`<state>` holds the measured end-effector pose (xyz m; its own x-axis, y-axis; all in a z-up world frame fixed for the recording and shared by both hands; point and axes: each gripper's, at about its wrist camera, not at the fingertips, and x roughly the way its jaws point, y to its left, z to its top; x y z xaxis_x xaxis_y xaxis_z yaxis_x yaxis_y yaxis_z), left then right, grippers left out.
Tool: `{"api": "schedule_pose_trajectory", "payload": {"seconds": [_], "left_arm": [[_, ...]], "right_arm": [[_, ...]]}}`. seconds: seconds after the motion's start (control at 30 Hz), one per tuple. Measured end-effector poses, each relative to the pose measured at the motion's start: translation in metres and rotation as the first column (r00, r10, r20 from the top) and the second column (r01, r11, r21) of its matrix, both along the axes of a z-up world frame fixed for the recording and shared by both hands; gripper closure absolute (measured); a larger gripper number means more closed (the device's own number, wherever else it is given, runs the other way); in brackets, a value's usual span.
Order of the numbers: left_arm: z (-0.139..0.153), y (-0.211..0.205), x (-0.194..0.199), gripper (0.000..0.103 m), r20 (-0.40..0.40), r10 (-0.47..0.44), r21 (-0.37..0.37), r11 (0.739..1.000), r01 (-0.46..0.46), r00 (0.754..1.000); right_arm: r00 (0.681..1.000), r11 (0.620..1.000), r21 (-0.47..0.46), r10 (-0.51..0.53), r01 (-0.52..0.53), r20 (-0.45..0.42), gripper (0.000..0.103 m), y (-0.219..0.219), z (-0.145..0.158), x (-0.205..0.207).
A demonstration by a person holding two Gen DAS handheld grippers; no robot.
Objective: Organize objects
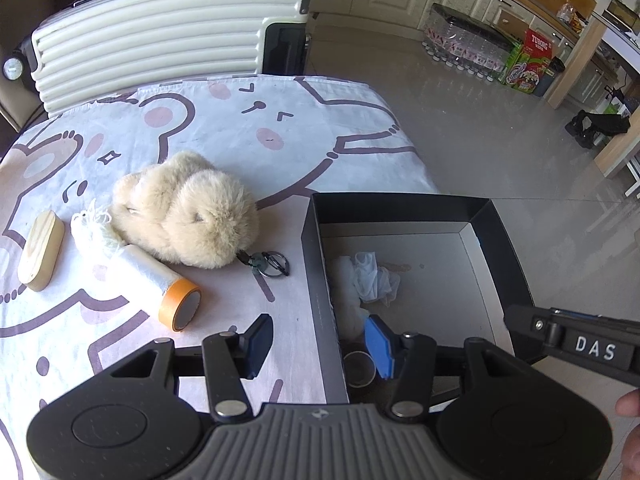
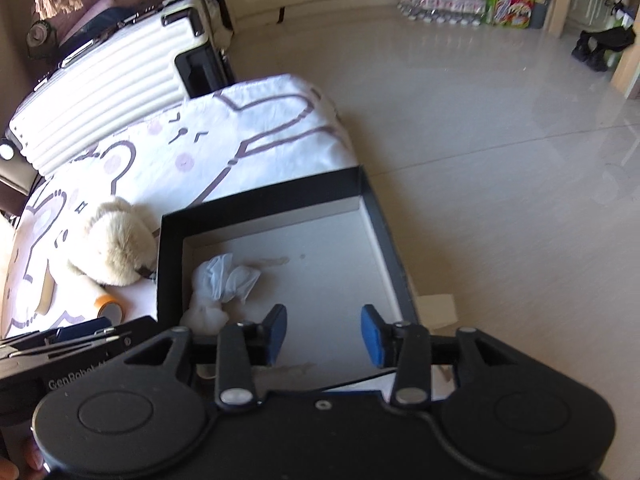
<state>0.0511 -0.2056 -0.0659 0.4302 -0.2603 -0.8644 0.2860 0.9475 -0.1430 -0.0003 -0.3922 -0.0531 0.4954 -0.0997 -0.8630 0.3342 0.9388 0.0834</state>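
My right tongs (image 2: 324,334) hang part-open and empty over the black box (image 2: 264,196); my left tongs (image 1: 316,340), also parted and empty, straddle its near wall. Inside lie crumpled white cloth (image 2: 224,278) and a small cup (image 1: 359,368); the plush toy (image 1: 188,208), tape roll (image 1: 160,280), keyring (image 1: 272,264) and wooden block (image 1: 40,256) lie on the sheet beside it.

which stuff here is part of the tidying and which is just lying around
Job: black box, white cloth in it, plush toy, tape roll, wooden block, key ring, string bundle.

Lying about: suitcase, water bottles, cartons on the floor.
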Motion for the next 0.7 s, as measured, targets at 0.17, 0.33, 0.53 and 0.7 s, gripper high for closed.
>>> {"api": "schedule_pose_trajectory", "payload": {"seconds": [0.17, 0.33, 0.53, 0.7], "left_arm": [[0.005, -0.001, -0.005, 0.045, 0.013, -0.004, 0.017, 1.000, 0.004, 1.000], [0.011, 0.001, -0.010, 0.036, 0.030, -0.008, 0.042, 0.999, 0.007, 1.000], [0.021, 0.005, -0.017, 0.022, 0.064, -0.020, 0.074, 0.997, 0.015, 0.998], [0.024, 0.008, -0.021, 0.006, 0.091, -0.026, 0.099, 0.995, 0.017, 0.995]], "right_arm": [[1.000, 0.999, -0.038, -0.006, 0.006, 0.016, 0.043, -0.001, 0.010, -0.010], [0.999, 0.997, -0.077, -0.005, 0.008, 0.032, 0.031, 0.001, 0.018, -0.019], [0.999, 0.995, -0.096, -0.009, 0.014, 0.050, 0.018, 0.002, 0.025, -0.028], [0.998, 0.993, -0.114, -0.013, 0.020, 0.065, 0.008, 0.004, 0.031, -0.034]]}}
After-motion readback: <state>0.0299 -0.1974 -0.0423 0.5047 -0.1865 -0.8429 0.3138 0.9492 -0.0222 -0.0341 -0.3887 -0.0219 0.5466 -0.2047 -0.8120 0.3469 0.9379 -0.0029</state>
